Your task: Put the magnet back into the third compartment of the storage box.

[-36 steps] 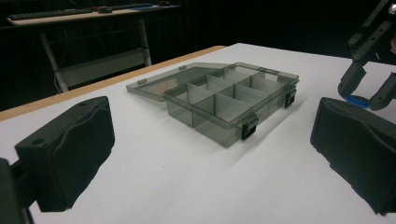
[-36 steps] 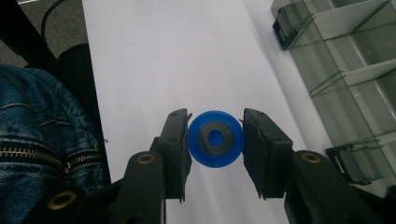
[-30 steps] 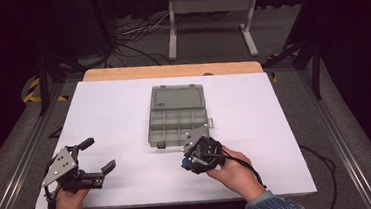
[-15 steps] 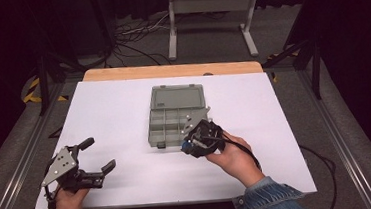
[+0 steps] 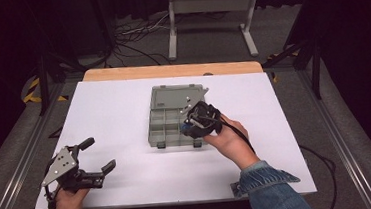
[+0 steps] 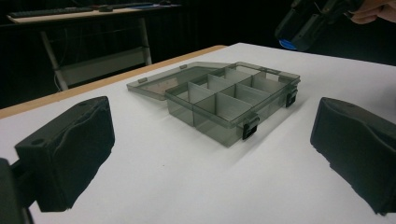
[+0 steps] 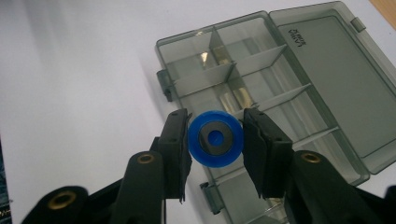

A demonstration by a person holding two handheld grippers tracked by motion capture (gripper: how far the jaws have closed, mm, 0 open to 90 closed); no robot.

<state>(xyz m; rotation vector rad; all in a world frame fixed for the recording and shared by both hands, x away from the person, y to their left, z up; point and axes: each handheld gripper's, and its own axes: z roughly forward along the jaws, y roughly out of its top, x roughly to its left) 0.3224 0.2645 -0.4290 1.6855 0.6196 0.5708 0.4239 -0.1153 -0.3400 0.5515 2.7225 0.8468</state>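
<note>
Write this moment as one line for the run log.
right gripper: shut on blue disc, above open box | left gripper: open, holds nothing, on table | box compartments: look unfilled

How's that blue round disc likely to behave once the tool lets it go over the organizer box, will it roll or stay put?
The blue disc looks flat and round, so on edge it may roll, but dropped flat it should probably settle. The right tool pinches its rim without visible bending, so it seems stiff. The box has dividers that would likely stop it wandering.
</note>
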